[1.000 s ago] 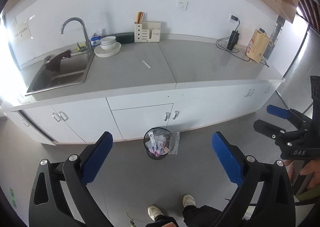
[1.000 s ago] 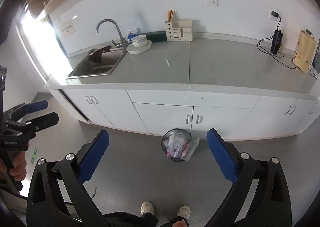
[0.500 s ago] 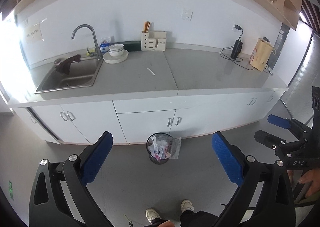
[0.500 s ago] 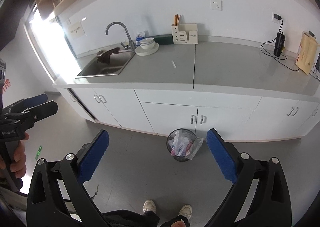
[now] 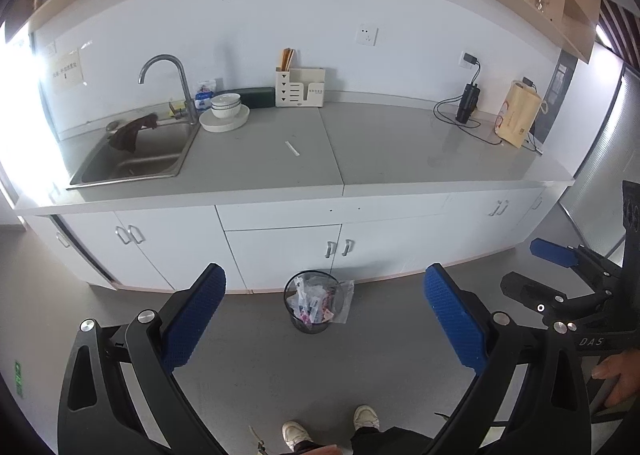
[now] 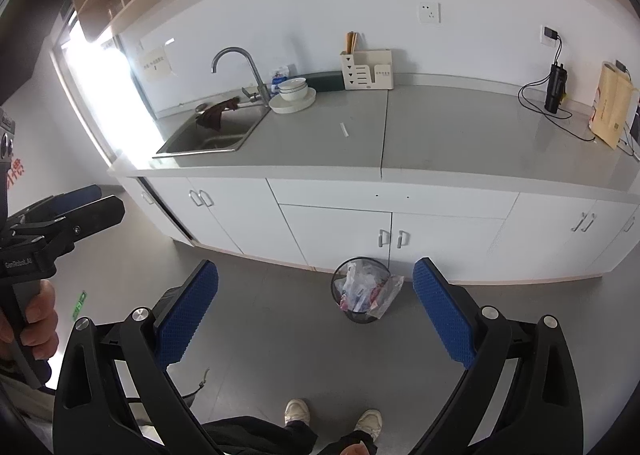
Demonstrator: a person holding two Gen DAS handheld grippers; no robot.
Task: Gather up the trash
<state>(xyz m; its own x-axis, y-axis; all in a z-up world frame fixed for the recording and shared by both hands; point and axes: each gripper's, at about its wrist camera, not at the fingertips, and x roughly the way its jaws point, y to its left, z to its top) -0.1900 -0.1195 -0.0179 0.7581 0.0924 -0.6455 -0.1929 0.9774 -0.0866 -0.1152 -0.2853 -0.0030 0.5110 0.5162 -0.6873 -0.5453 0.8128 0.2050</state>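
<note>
Below white cabinets (image 5: 280,251), mesh bin (image 5: 312,307), grey countertop (image 5: 400,151), sink (image 5: 136,155)

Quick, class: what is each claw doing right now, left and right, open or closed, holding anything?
Left claw: open, holding nothing.
Right claw: open, holding nothing.
</note>
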